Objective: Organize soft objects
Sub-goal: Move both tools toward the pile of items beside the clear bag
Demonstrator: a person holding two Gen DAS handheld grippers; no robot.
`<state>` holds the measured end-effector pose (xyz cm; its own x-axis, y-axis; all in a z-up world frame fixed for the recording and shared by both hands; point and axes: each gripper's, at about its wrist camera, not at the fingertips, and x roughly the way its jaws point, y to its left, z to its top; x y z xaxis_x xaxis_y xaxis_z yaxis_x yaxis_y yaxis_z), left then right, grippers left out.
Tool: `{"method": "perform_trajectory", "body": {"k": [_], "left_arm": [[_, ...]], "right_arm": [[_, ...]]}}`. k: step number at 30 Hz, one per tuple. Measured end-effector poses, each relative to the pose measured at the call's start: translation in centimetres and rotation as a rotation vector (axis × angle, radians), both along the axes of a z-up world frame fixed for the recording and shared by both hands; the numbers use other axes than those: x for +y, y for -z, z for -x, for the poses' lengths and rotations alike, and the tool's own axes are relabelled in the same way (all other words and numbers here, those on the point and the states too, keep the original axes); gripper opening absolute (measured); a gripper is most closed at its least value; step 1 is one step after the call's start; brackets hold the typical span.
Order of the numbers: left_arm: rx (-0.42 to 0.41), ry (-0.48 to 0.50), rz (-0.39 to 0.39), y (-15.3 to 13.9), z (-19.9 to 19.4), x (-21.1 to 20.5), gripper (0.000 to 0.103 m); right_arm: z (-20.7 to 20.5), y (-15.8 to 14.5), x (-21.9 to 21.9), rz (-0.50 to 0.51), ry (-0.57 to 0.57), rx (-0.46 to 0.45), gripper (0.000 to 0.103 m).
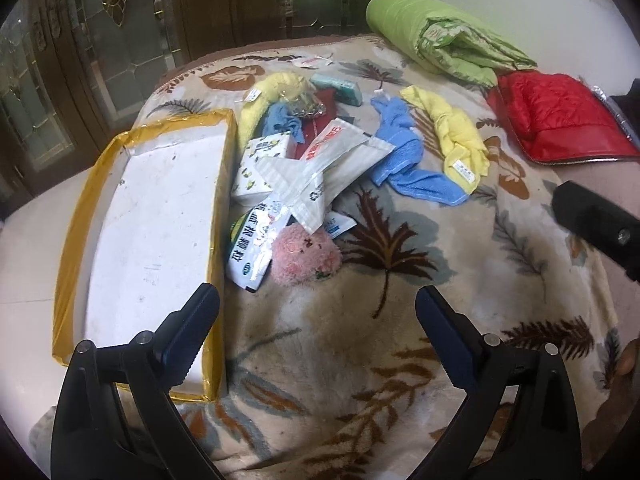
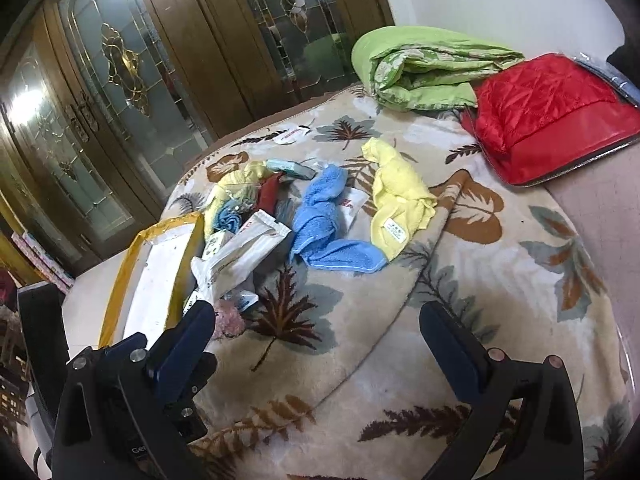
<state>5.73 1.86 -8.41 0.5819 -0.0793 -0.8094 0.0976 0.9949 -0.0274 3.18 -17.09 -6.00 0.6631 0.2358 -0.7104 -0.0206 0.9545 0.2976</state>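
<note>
A white box with yellow tape edges (image 1: 152, 216) lies on the left of the leaf-pattern blanket (image 1: 400, 340); it also shows in the right wrist view (image 2: 156, 276). Beside it is a heap: a pink plush toy (image 1: 306, 256), white packets (image 1: 320, 168), a tissue pack (image 1: 260, 160), a blue towel (image 1: 404, 160) and a yellow towel (image 1: 456, 136). The blue towel (image 2: 324, 224) and the yellow towel (image 2: 396, 196) also show in the right wrist view. My left gripper (image 1: 318, 304) is open and empty, just short of the plush toy. My right gripper (image 2: 318, 320) is open and empty over the blanket.
A folded green quilt (image 1: 436, 36) and a red quilted bag (image 1: 560, 116) lie at the back right. Another yellow cloth (image 1: 268, 96) and a teal pack (image 1: 336, 88) sit at the back of the heap. Wooden glass doors (image 2: 120, 80) stand behind. The other gripper's black body (image 1: 596, 220) shows at the right.
</note>
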Motion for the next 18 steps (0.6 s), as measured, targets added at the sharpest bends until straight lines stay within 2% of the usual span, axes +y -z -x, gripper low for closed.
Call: {"method": "perform_trajectory", "body": {"k": [4,10,11,15,18], "left_arm": [[-0.013,-0.001,-0.024,-0.5,0.0,-0.1,0.1],[0.01,0.023,0.002,-0.6,-0.1,0.0,0.1],[0.009,0.028,0.015,-0.8,-0.2,0.1,0.1],[0.022,0.024,0.007,-1.8,-1.2,0.8,0.1],[0.011,0.059,-0.008,-2.7,-2.0,0.9,0.1]], "right_arm": [[-0.4,-0.1,0.1,-0.007,-0.007,0.009,0.095],[-1.0,-0.7,0.6,-0.003,-0.028,0.015,0.094],[-1.2,-0.7,0.6,0.002,-0.026,0.018,0.091],[-2.0,-0.6,0.4,-0.035,-0.031,0.038,0.083],[-2.3,-0.4,0.1,-0.064,-0.03,0.045,0.08]]}}
